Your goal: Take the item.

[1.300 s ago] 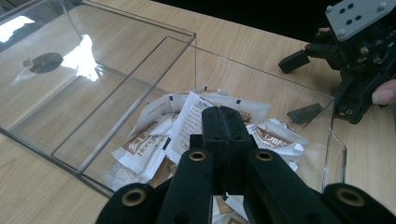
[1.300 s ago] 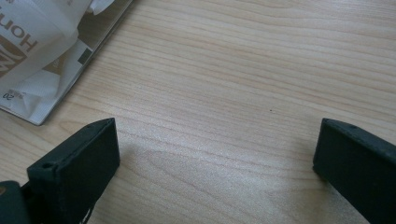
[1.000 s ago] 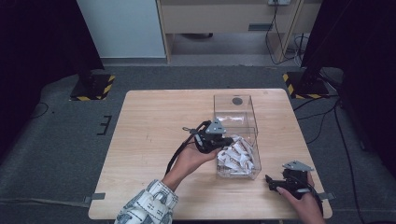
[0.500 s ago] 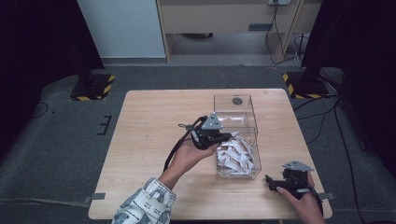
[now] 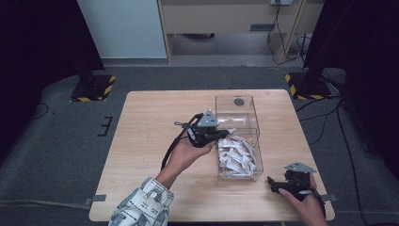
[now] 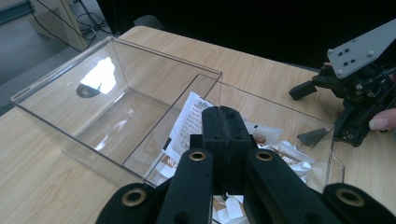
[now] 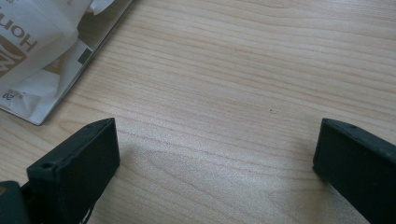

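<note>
Sachets: white paper packets with brown print, heaped in the near compartment of the clear box, centre-right of the high view.
Clear box: acrylic, two compartments; far one bare, with a dark round mark on its floor.
Left gripper: at the box's left wall, over the heap's edge; jaws pressed together, nothing between them.
Right gripper: lower right, on the table, well apart from the box; jaws spread wide over bare wood.
Table: light wood.
</note>
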Available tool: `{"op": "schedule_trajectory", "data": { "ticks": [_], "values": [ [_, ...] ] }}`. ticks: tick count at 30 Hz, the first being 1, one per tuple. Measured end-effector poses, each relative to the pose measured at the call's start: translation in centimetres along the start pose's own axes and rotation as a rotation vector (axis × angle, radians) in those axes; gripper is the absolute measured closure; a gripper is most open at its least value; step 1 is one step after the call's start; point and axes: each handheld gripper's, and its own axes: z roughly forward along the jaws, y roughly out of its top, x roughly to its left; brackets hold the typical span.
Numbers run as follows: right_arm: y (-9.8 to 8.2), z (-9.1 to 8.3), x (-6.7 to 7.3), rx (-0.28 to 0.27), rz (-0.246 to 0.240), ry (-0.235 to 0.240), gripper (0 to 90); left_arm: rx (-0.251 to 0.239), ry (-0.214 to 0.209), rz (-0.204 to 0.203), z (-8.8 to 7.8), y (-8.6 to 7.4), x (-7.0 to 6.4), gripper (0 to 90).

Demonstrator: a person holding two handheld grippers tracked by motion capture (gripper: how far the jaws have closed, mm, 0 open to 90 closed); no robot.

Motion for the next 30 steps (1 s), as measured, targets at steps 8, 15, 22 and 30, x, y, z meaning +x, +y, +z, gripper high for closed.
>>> {"op": "schedule_trajectory", "data": {
  "ticks": [8,15,22,30],
  "values": [
    [0.0,0.0,0.0,0.000,0.000,-0.001,0.8,-0.018,0.029,-0.001,-1.1,0.3,0.6,89.9],
    [0.0,0.0,0.0,0.000,0.000,-0.001,0.8,-0.032,0.059,-0.015,-1.8,0.1,1.7,89.9],
    [0.0,0.0,0.0,0.000,0.001,-0.001,0.7,-0.035,0.088,-0.022,-2.7,0.0,2.5,89.9],
    [0.0,0.0,0.0,0.000,0.000,0.000,0.8,-0.028,0.103,-0.026,-3.2,-0.2,3.2,89.9]
  ]
}}
